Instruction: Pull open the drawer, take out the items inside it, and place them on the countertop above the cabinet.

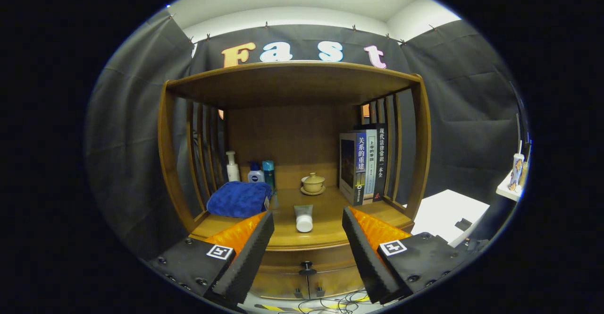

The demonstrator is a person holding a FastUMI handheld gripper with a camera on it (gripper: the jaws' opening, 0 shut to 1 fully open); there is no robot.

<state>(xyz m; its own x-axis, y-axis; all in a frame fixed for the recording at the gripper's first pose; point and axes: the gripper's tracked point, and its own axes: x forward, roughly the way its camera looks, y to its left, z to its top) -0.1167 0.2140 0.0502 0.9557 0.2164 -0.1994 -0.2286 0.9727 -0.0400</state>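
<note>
A wooden cabinet stands ahead, with its countertop [325,231] under a shelf roof. On the countertop, between and just beyond my fingers, lies a white tube [304,217] with its cap toward me. The drawer front [292,259] below the countertop looks shut; its small black knob [307,268] sits low between my fingers. My gripper [307,219] is open, with nothing between the black ribbed pads [250,252], held back from the cabinet.
A blue towel [239,198] lies left on the countertop, several bottles [255,172] behind it. A lidded ceramic cup on a saucer [313,183] sits mid-back and upright books [364,165] stand right. Cabinet doors [306,283] lie below the drawer, cables [330,302] on the floor, a white table [448,215] to the right.
</note>
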